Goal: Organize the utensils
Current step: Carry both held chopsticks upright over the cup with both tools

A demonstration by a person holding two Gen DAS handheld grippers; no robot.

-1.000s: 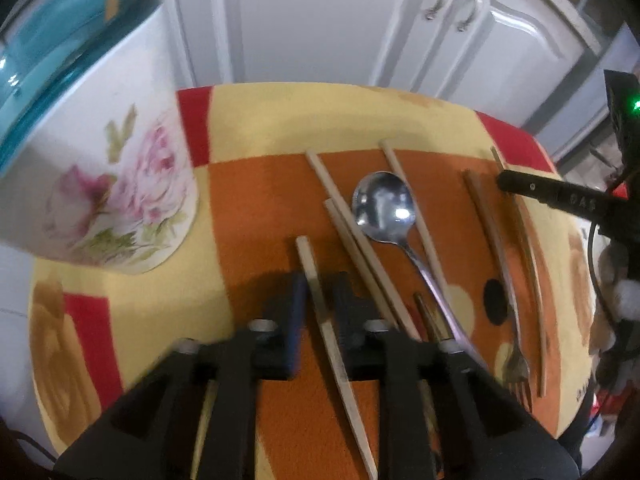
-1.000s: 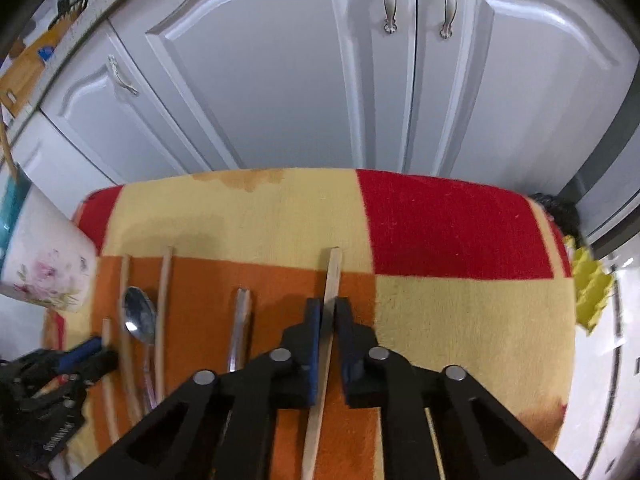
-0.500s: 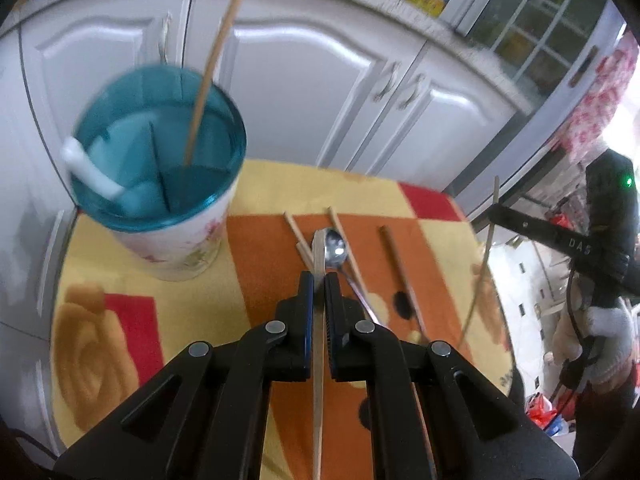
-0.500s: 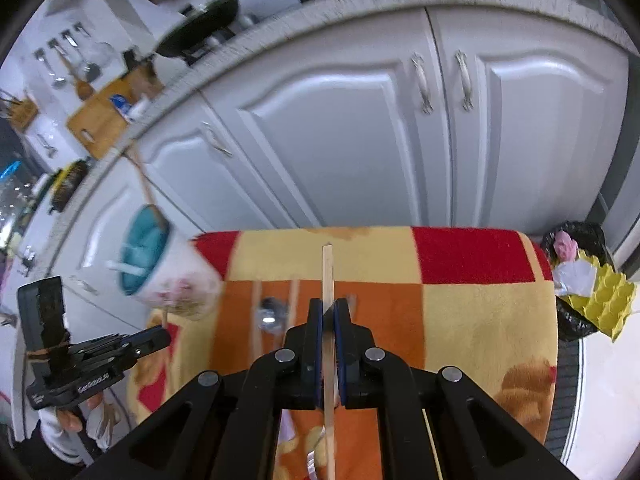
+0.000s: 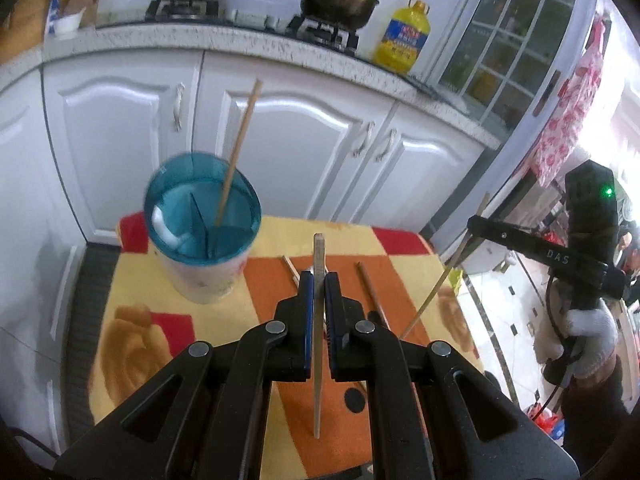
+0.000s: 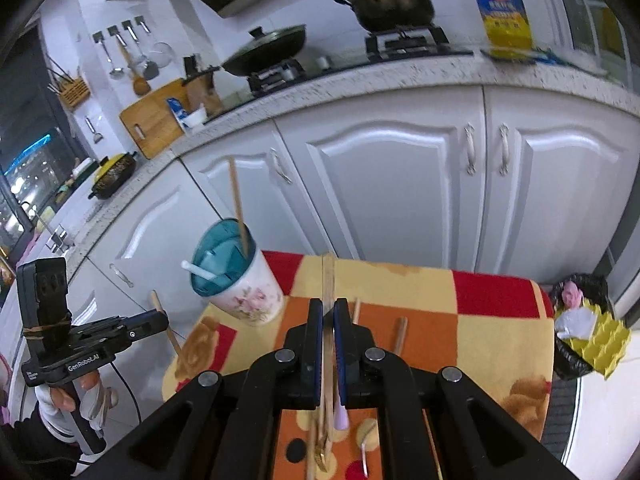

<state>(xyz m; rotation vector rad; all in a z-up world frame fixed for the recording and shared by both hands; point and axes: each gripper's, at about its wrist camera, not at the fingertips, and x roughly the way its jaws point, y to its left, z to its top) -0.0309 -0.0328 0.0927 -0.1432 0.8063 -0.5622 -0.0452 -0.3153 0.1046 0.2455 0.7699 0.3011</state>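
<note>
Both grippers are up off the table, each with a chopstick. The left gripper [image 5: 319, 280] has its fingers clamped on a pale wooden chopstick [image 5: 318, 256], which runs straight between the pads and pokes out past the tips. The right gripper [image 6: 328, 308] is clenched the same way on a second chopstick [image 6: 328, 276], its end rising just beyond the fingertips.

Over on the near-left corner of the table stands the utensil holder [image 5: 202, 276], a white cup with pink flowers and a teal divided insert. One chopstick [image 5: 239, 148] already leans inside it, tilted toward the cabinets, and a white handle [image 6: 199, 270] sticks out of another compartment.

On the checked orange, yellow and red tablecloth [image 5: 132, 312] more pieces lie loose: a darker brown chopstick [image 5: 370, 288] just right of the left gripper's fingers, and another light one [image 5: 289, 266] peeking out on their left. From the right wrist view, a fork [image 6: 320, 456] and other cutlery lie beneath the gripper, partly hidden by it, and I cannot tell exactly what they all are.

Behind stand white cabinets [image 6: 400, 184], with a yellow oil bottle [image 6: 502, 8] on the counter.
</note>
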